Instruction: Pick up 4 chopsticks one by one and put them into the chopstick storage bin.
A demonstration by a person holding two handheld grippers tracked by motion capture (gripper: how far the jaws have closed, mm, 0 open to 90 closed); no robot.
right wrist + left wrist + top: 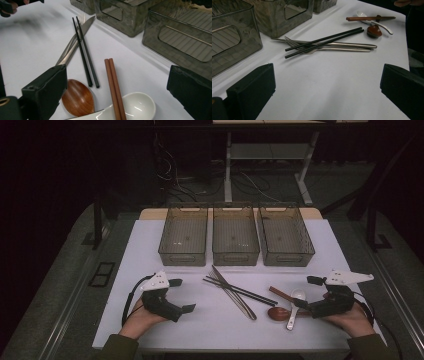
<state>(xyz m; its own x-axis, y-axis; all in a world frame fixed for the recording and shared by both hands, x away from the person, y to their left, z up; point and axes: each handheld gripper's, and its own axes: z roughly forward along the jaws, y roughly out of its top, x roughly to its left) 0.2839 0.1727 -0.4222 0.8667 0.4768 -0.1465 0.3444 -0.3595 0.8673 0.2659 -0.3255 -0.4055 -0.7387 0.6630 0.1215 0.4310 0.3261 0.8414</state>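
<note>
Cutlery lies in the middle of the white table point(150, 250): black chopsticks point(240, 291) crossing a metal fork and knife point(232, 292), brown chopsticks point(280, 293), a white spoon point(295, 307) and a wooden spoon point(277, 313). My left gripper point(182, 295) rests open at the front left, well apart from the cutlery. In its own view the left gripper point(327, 80) holds nothing, with the black chopsticks point(324, 42) ahead. My right gripper point(307, 292) is open beside the spoons. Between the right gripper's point(116, 82) jaws lie the brown chopsticks point(113, 85), white spoon point(138, 106) and wooden spoon point(77, 98).
Three empty see-through grey bins point(184, 236) point(235, 236) point(285, 237) stand side by side at the back of the table. A person's hands hold both grippers at the front edge. Dark floor, cables and a desk frame point(227, 165) lie beyond the table.
</note>
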